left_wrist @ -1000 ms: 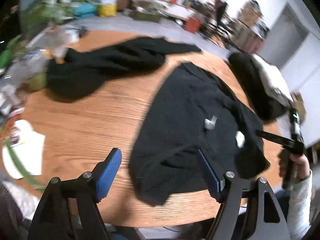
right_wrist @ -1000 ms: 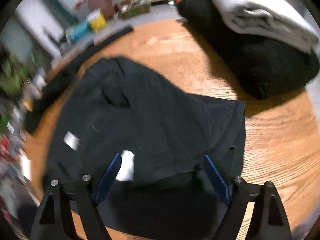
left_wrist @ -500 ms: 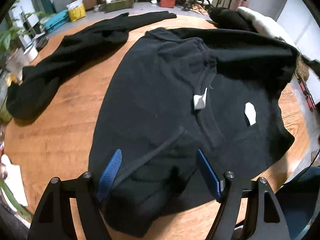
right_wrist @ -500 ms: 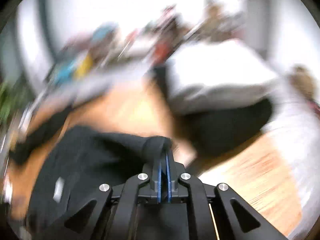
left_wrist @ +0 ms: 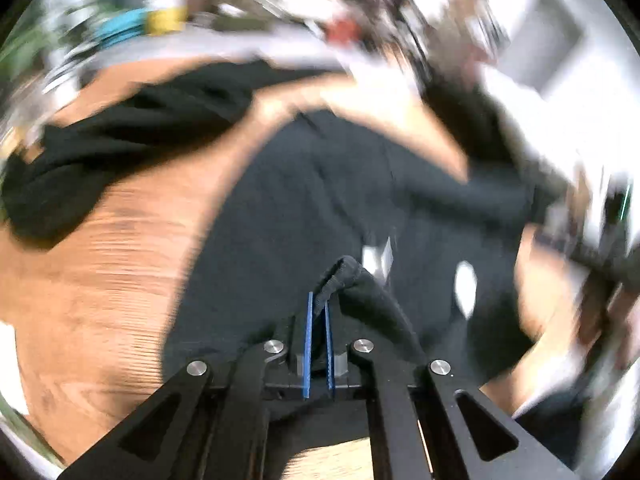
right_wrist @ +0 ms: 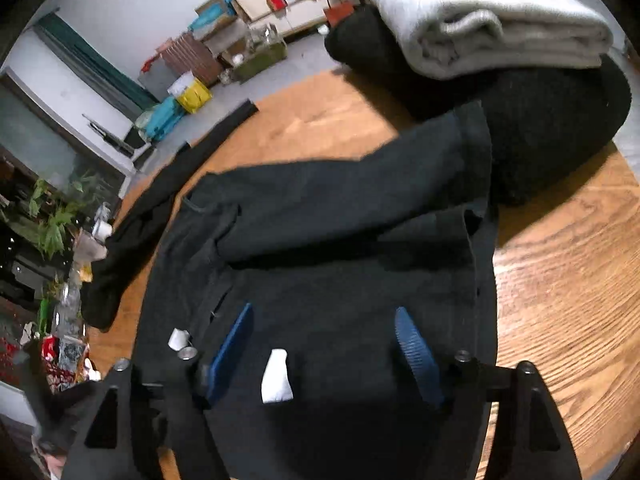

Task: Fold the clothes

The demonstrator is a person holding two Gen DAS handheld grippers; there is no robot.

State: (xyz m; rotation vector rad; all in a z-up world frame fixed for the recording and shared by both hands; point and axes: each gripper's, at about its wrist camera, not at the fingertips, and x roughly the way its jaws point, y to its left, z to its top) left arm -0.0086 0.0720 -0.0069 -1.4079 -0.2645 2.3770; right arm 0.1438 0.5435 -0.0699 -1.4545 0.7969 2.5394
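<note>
A black garment (right_wrist: 340, 240) with white labels lies spread on the round wooden table (right_wrist: 568, 264); one part is folded across its top. In the blurred left wrist view the same black garment (left_wrist: 288, 208) fills the middle, and my left gripper (left_wrist: 318, 300) is shut on a bunched fold of its hem. My right gripper (right_wrist: 324, 320) hovers over the garment's near part, its jaws opening wide, with only flat cloth and a white label (right_wrist: 276, 376) below them. Its blue fingers (right_wrist: 414, 350) grip nothing.
A second black garment (right_wrist: 160, 216) lies stretched along the table's far left. At the far right a folded pale grey cloth (right_wrist: 488, 16) rests on a bulky black folded pile (right_wrist: 552, 120). Plants and clutter line the left edge; boxes stand on the floor beyond.
My left gripper has shut on the garment's hem, having been open over it. My right gripper, shut on a fold half a second ago, has let go and opened; that part now lies folded over.
</note>
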